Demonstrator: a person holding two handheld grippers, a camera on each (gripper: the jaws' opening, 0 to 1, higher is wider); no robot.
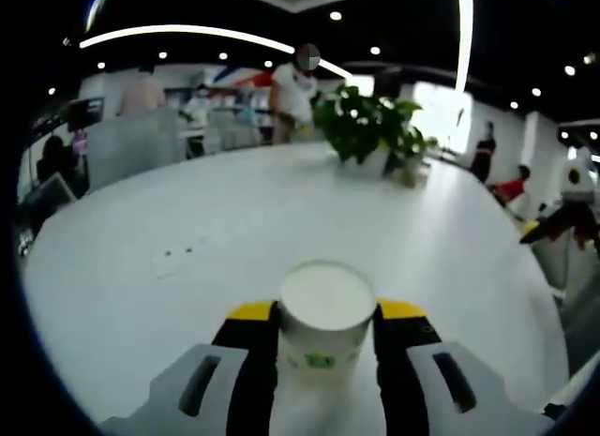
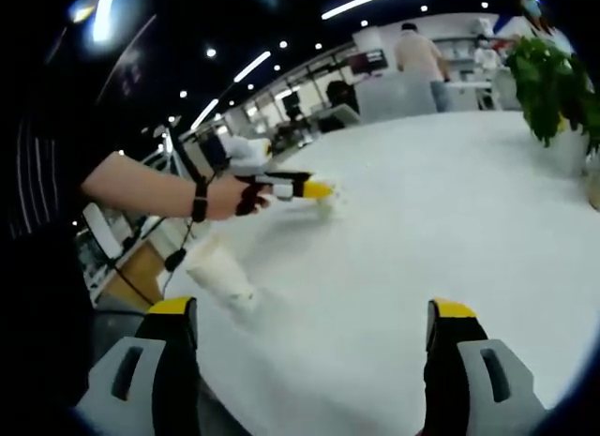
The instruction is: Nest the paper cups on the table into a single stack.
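Observation:
A white paper cup (image 1: 324, 335) with a green mark stands upright on the white table (image 1: 234, 220), and my left gripper (image 1: 327, 310) is shut on it, yellow-tipped jaws pressing both sides. In the right gripper view that left gripper (image 2: 302, 187) comes in from the left in a person's hand, with the cup (image 2: 326, 206) at its tip. A second paper cup (image 2: 221, 276) lies tilted near the table's left edge. My right gripper (image 2: 311, 308) hovers over the table with jaws wide open and nothing between them.
A potted green plant (image 1: 367, 127) stands at the far side of the table, also at the right edge as the plant (image 2: 555, 84). The person's bare arm (image 2: 141, 187) reaches in from the left. People and office desks fill the background.

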